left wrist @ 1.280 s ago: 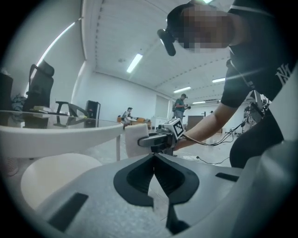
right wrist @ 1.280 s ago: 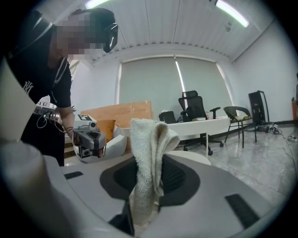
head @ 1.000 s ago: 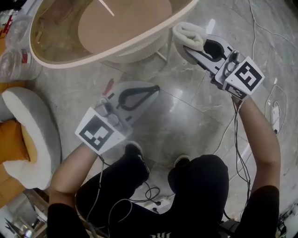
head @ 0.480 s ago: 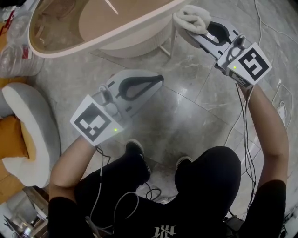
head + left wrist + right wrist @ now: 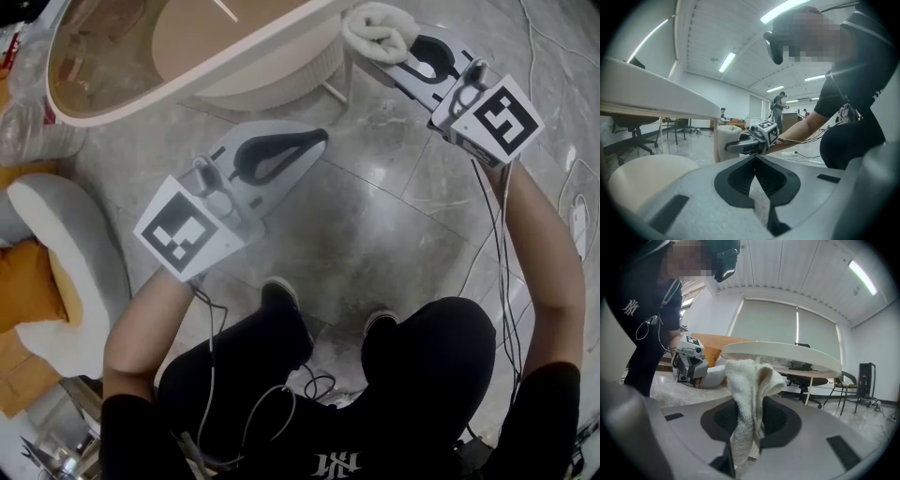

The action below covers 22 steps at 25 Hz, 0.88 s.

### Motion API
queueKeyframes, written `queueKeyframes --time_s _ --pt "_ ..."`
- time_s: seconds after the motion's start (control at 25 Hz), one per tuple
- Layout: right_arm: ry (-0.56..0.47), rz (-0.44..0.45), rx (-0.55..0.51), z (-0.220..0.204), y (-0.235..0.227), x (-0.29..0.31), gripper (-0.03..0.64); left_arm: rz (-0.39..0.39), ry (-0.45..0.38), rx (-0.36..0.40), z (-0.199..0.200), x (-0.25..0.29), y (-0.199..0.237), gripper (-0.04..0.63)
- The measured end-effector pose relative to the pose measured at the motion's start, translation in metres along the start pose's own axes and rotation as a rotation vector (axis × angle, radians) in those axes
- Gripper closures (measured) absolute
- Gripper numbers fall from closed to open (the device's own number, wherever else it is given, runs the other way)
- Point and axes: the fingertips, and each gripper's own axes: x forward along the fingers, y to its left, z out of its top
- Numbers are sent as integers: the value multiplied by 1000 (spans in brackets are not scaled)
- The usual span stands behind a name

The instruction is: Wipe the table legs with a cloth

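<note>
The oval table (image 5: 187,70) has a white rim and stands on a white ribbed base (image 5: 281,82) with a thin leg (image 5: 333,91) beside it. In the head view my right gripper (image 5: 392,58) is shut on a white terry cloth (image 5: 378,31), which is held close to the table's rim at its right end. The right gripper view shows the cloth (image 5: 749,394) bunched and upright between the jaws, with the table (image 5: 787,355) behind. My left gripper (image 5: 317,141) hovers over the floor in front of the base, shut and empty; its jaws meet (image 5: 754,161).
A grey and white seat with an orange cushion (image 5: 56,272) sits at the left. Clear plastic containers (image 5: 23,127) stand beside the table. Cables (image 5: 562,178) lie on the marble floor at the right. The person's shoes (image 5: 281,298) are below the grippers.
My right gripper has carried the cloth farther away, up toward the table's rim. The left gripper has shifted slightly forward, still shut.
</note>
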Motion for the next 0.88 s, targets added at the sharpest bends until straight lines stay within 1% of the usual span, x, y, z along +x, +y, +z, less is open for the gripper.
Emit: queueKeyframes --time_s 0.16,0.28,0.52,0.72,0.88 --pt "2 -8 20 -14 3 4 515 -43 41 57 0 -11 -5 591" --pt "0 -7 44 -27 6 8 515 -44 60 80 -3 -19 -4 591" --pt "79 -33 46 -77 18 14 515 -50 43 84 -21 -22 -5 591" --pt "120 -37 65 -96 20 14 515 -52 25 88 -13 -17 -4 591" --pt "165 -31 96 -116 22 18 515 -61 44 76 -14 -18 -1 591"
